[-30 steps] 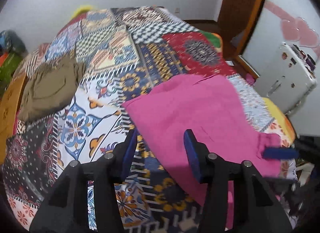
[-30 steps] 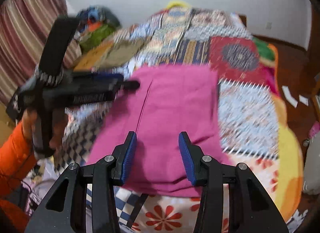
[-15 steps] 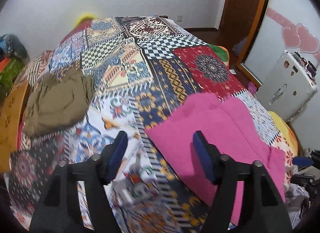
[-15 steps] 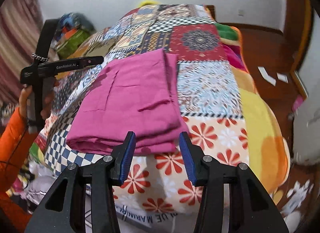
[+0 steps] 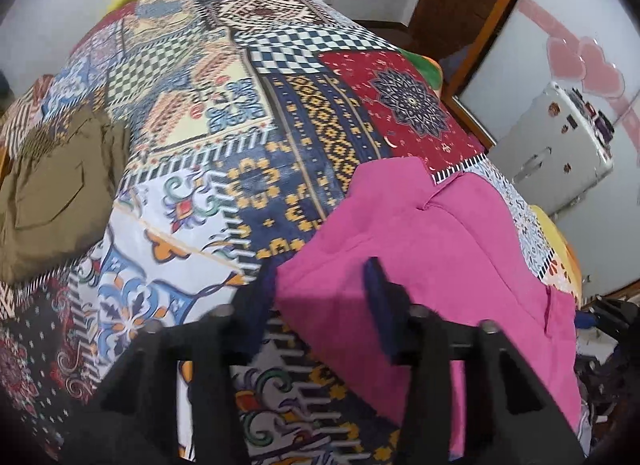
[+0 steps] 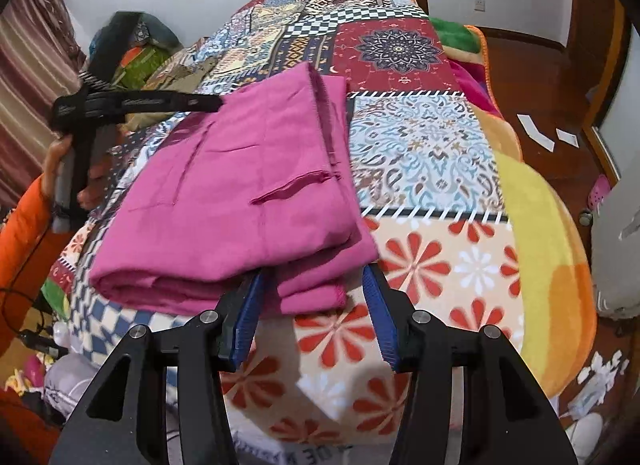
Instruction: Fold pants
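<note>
Magenta pants (image 6: 248, 193) lie folded in layers on the patchwork bedspread (image 6: 424, 145); they also show in the left wrist view (image 5: 432, 249). My right gripper (image 6: 314, 297) is open at the near corner of the folded stack, jaws on either side of the lowest flap. My left gripper (image 5: 324, 297) is open, its jaws straddling the pants' far-left edge; it shows in the right wrist view (image 6: 212, 103) with its tip at that edge.
Olive-brown folded clothing (image 5: 52, 193) lies on the bedspread (image 5: 200, 113) to the left. A white appliance (image 5: 560, 153) and a wooden door frame (image 5: 472, 13) stand to the right. A clothes pile (image 6: 136, 49) sits by the striped curtain (image 6: 28, 77).
Both grippers have closed in on the pants: the right one from just off the bed's edge to the near corner, the left one down onto the left edge. The pants lie still.
</note>
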`<state>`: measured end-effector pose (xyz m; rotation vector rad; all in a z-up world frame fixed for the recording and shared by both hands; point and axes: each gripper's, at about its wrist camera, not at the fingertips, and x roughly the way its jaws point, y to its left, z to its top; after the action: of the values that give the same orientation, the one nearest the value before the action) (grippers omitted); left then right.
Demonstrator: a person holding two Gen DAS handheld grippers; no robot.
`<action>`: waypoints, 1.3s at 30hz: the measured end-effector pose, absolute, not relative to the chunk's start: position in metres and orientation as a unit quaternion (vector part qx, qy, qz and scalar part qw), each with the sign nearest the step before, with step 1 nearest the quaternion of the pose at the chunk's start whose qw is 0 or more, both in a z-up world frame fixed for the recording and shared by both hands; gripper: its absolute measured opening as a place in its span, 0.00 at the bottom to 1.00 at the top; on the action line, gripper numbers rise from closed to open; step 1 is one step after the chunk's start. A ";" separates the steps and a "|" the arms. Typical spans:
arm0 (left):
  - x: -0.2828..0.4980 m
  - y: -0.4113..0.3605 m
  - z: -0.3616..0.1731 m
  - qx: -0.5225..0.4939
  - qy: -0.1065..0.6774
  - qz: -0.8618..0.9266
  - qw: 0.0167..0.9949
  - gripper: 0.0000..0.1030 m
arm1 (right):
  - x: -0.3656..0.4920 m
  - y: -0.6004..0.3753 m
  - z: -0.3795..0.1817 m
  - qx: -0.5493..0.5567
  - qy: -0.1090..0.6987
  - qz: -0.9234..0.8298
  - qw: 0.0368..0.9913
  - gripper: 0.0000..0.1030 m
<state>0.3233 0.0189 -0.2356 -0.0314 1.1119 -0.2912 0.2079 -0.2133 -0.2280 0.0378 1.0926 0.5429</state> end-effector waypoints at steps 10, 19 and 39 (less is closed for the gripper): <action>0.268 0.046 -0.218 -0.009 0.524 -0.113 0.844 0.12 | 0.249 -0.213 -0.239 -0.010 0.514 0.247 0.821 0.45; 0.186 0.070 -0.200 -0.031 0.526 -0.078 0.847 0.09 | 0.275 -0.184 -0.238 -0.016 0.513 0.302 0.804 0.45; 0.136 0.079 -0.137 -0.033 0.463 -0.028 0.885 0.29 | 0.215 -0.129 -0.141 -0.055 0.400 0.396 0.825 0.45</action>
<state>0.1359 0.0786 -0.1366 -0.0695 0.9635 -0.0589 0.2145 -0.1293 -0.1411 -0.1174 0.8501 0.8423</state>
